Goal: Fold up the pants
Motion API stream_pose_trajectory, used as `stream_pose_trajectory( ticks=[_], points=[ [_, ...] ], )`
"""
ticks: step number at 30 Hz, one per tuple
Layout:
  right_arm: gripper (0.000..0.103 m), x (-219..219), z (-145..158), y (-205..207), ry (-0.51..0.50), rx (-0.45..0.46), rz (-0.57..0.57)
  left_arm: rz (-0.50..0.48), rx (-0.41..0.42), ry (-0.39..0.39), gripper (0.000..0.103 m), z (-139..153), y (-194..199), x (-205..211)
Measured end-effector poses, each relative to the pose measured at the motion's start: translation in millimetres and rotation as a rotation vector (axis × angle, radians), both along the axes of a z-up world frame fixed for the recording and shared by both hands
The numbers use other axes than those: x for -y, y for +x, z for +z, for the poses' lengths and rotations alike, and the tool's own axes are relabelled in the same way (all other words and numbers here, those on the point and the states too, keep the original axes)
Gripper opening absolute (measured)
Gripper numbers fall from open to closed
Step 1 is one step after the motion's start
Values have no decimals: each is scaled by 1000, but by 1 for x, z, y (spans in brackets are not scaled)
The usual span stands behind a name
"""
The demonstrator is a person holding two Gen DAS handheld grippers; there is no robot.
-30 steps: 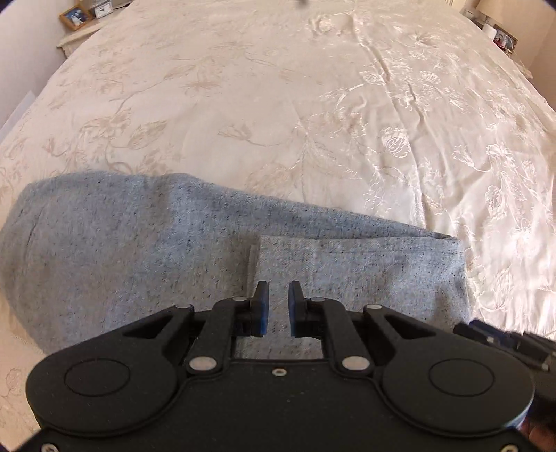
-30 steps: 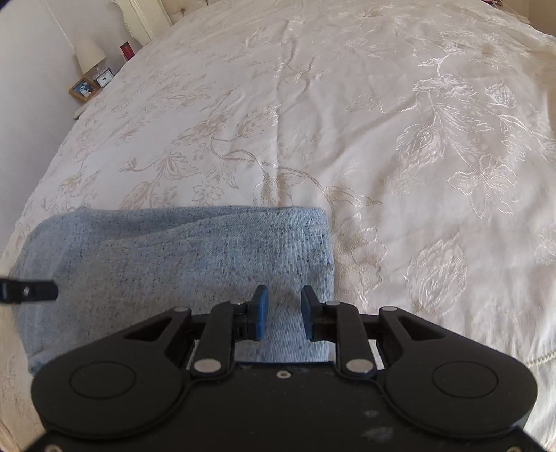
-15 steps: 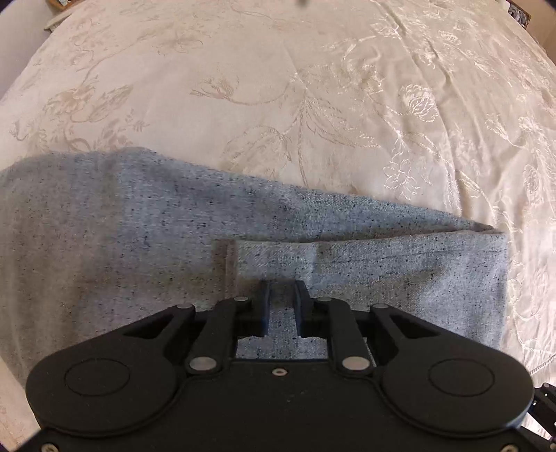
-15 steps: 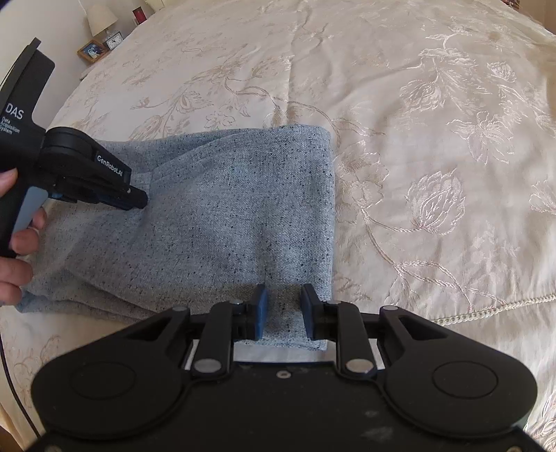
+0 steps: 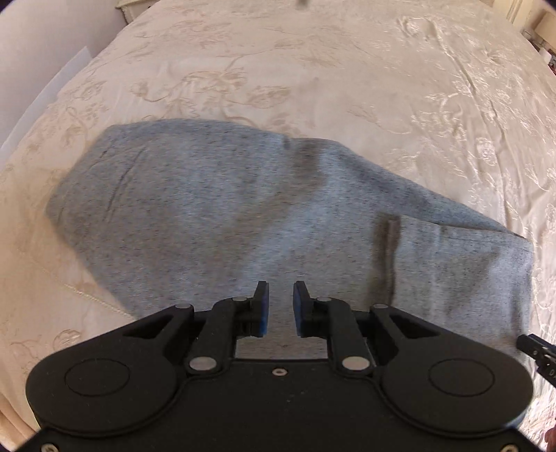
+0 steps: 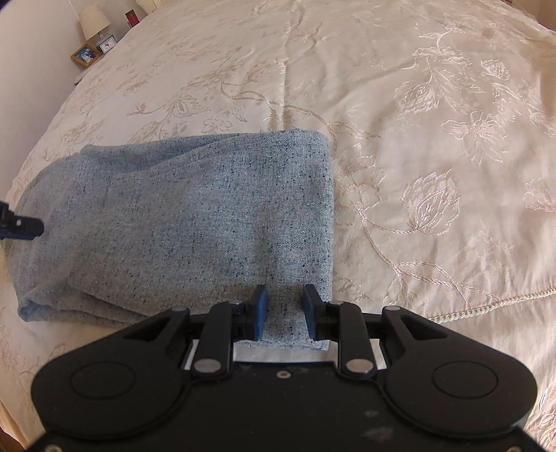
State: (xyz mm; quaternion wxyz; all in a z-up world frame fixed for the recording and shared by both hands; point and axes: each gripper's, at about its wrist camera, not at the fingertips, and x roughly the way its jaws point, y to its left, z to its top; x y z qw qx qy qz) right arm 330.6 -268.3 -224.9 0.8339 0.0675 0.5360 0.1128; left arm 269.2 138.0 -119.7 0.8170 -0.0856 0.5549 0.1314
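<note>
Grey marl knit fills the near ground in both wrist views: the folded pair of speckled grey jersey pants [image 5: 243, 215] lies flat near the front edge of the bed, on the cream bedspread embroidered with pale flowers and vines [image 6: 434, 156].

Nearest first. The left gripper [image 5: 280, 307] hangs over the cloth close to that front edge, its blue-padded tongs parted with nothing pinched; only flat fabric shows through the gap. Those jaws have just been opening, and the cloth beneath looks let go rather than held.

Now the right gripper [image 6: 284, 309]. It sits over the pants' near right corner, jaws apart and just widened, a strip of knit visible between the pads but not squeezed. My read: both tools have released so the bundle can settle under its own weight.

Moving out, the right side of the bundle is a clean, rounded fold line running away from the front edge, which suggests the legs are already doubled over. The left end looks looser, with layered edges peeking out near the bedspread's corded trim. That end may want tidying before another fold.

Farther off, the bedspread runs bare toward the headboard side. At the far left corner a small lamp with a pale shade [image 6: 93, 21] stands beside a wooden picture frame [image 6: 84, 55] and a little clock [image 6: 107, 43].
</note>
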Motion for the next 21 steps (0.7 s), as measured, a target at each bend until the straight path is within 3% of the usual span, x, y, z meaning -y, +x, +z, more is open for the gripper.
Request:
stream_pose_trajectory(
  ticks=[8,15,21],
  points=[
    [26,-14,29,-11,-10,59,-84,127,14,-11,24,-2,-9,-89],
    [26,-56,40,-22,-33,64,-77,215,39,-38,24,-11,-7,-164],
    [26,-103,50,-29,-50,86,-51,294,11,-155,24,-39,-7,-220]
  ],
)
